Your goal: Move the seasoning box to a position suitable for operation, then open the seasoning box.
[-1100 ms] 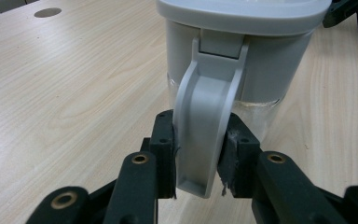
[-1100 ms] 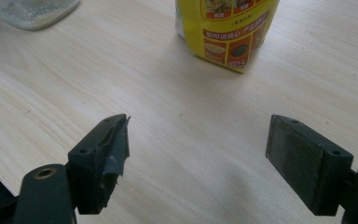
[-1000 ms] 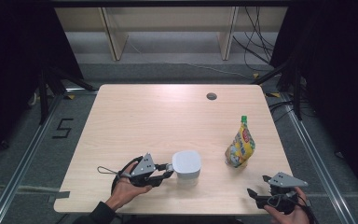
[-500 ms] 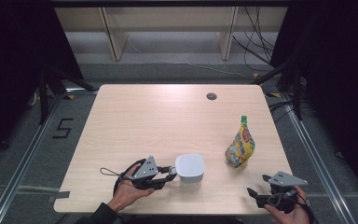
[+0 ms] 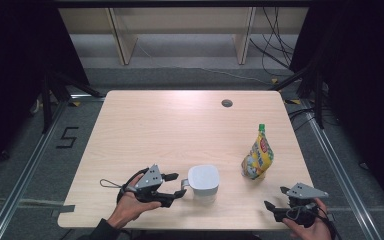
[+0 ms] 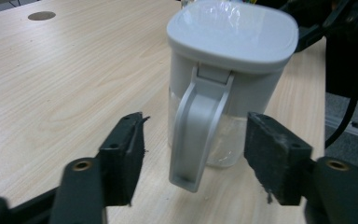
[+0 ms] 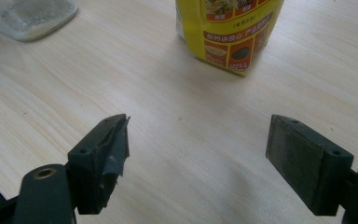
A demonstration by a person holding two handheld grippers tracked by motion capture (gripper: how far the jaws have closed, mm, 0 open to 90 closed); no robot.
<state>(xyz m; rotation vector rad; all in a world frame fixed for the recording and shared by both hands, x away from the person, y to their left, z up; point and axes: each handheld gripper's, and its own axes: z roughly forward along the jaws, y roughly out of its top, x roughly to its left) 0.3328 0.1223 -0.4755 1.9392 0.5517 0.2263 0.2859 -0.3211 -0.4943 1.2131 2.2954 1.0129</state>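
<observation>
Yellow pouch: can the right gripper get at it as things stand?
Probably yes. The right gripper is open, and only bare table lies between it and the yellow pouch. The white jug stands off to the side, by the left gripper.

The left gripper (image 6: 193, 158) had just been opening its jaws; the white jug's handle (image 6: 196, 135) stood between the pads, touching neither, and the jug (image 5: 203, 183) blocked the way ahead. Ahead of the right gripper (image 7: 196, 154) lay bare table (image 7: 182, 116), until the yellow pouch (image 7: 228, 32) barred it.
</observation>
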